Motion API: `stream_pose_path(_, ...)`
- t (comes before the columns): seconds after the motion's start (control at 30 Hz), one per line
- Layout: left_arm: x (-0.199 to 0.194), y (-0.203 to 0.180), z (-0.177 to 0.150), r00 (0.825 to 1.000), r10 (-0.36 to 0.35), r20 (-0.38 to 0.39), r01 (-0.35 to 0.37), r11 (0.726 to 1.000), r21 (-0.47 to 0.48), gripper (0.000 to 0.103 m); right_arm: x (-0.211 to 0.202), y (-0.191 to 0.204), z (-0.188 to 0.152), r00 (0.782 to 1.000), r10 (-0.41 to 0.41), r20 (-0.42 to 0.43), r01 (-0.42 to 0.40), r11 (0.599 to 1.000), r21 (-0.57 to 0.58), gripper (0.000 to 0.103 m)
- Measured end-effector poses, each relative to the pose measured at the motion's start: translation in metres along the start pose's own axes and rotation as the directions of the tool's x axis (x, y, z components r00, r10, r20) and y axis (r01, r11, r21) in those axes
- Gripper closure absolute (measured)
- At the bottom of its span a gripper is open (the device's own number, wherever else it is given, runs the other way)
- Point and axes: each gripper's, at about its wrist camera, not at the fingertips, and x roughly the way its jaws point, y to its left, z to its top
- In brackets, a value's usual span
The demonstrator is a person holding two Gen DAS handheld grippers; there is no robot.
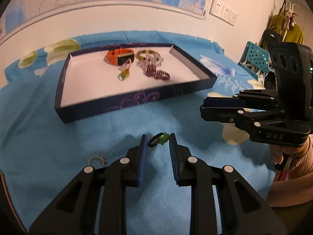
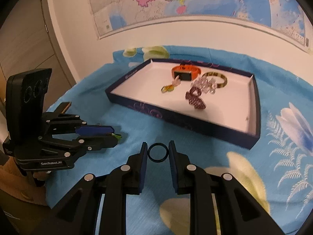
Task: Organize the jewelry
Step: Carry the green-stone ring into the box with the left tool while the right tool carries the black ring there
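Right wrist: black ring in right claw.

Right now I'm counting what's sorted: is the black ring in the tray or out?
Out. The black ring sits between the right gripper's jaws, short of the tray.

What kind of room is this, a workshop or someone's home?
Probably a home room: a large coloured wall map, a blue flower-printed cloth spread as a table cover, and clothes on a coat rack in the corner.

a large map hangs on the white wall, with wall sockets beside it
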Motion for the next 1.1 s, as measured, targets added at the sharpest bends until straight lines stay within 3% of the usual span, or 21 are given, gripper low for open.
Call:
stream_pose_path(0.47,-0.007,0.012,0.052,0.993,0.039,0.115,-0.043,0.999,0.025,0.08,0.004,-0.023,0.049,0.995,-0.067,0.08,0.068,0.998,-0.009,0.083)
stream_pose_path(1.1,0.041,0.038,0.073,0.995,0.079,0.055,-0.078,0.997,-0.02,0.08,0.048,-0.041,0.066,0.996,-0.082,0.019,0.081,0.996,0.027,0.083)
